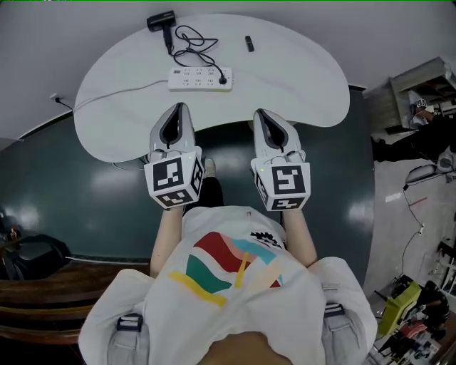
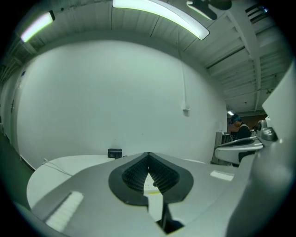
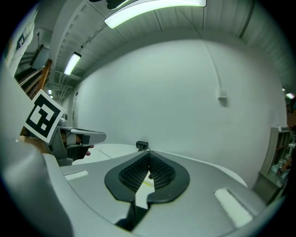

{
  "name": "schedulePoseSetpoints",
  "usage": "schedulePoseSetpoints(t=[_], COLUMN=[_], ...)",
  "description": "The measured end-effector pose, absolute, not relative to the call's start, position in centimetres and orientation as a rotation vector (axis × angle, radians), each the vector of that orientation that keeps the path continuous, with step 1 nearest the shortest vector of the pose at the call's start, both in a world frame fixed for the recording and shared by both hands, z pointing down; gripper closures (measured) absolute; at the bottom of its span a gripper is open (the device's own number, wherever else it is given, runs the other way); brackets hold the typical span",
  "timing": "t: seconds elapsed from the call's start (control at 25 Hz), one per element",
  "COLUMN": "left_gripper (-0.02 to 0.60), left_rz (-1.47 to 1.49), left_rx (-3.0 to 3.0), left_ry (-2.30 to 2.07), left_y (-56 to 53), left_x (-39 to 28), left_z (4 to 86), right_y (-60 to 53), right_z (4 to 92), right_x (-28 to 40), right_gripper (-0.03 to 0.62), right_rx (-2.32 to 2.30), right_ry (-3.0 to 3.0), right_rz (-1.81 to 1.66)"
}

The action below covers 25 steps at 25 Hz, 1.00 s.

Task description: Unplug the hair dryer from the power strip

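Hair dryer [image 1: 161, 20]: black, lying at the far edge of a white, kidney-shaped table [image 1: 306, 85], handle towards the person. Cord [image 1: 192, 44]: black, in loose loops on the tabletop between the dryer and the power strip [image 1: 192, 78], ending in a black plug [image 1: 224, 80] seated in the strip's right end. Power strip: white, several sockets, lying flat near the table's middle, long side across the view; its white lead [image 1: 114, 94] runs left over the tabletop and off the edge towards the wall. Small black object [image 1: 249, 43]: right of the cord and apart from it; what it is cannot be told. Left gripper [image 1: 178, 108]: tip over the near edge of the table, in front of the strip and well short of it; jaws pressed together, nothing between them. Right gripper [image 1: 261, 114]: beside the left one and parallel to it, tip at the inward curve of the near edge, also short of the strip; jaws together, empty. Both point at the far wall; the dryer shows small just above the closed pads in each gripper view. Marker cubes [image 1: 174, 182]: one on the rear of each gripper, above the person's forearms. Floor [image 1: 71, 185]: dark green, below the table.
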<state>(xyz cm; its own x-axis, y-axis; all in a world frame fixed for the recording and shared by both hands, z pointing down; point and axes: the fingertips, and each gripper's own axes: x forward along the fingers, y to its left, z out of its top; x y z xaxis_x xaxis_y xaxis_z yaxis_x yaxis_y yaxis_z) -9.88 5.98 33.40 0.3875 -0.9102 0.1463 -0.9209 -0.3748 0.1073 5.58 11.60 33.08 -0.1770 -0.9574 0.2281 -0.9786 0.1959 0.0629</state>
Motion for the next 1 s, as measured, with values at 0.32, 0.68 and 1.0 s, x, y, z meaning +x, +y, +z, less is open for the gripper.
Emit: schedulePoseSetpoints(t=[0.32,0.68,1.0], left_gripper=[0.581,0.581,0.581], left_rz=[0.132,0.171,0.274], left_rx=[2.501,2.531,2.484], left_ry=[-1.574,-1.51,-1.505], left_y=[-5.7,-12.4,-13.7], left_x=[-11.1,-9.0,-7.9], left_z=[33.8,34.9,37.0], right_y=[0.1,-5.7,-8.3], right_z=[33.4,33.8,34.6], right_x=[4.1,5.3,5.7], right_gripper=[0.582,0.582,0.582], right_rx=[1.867,1.883,1.802], right_ry=[-2.177,-2.138,-2.231], right_rz=[0.151,0.155,0.185])
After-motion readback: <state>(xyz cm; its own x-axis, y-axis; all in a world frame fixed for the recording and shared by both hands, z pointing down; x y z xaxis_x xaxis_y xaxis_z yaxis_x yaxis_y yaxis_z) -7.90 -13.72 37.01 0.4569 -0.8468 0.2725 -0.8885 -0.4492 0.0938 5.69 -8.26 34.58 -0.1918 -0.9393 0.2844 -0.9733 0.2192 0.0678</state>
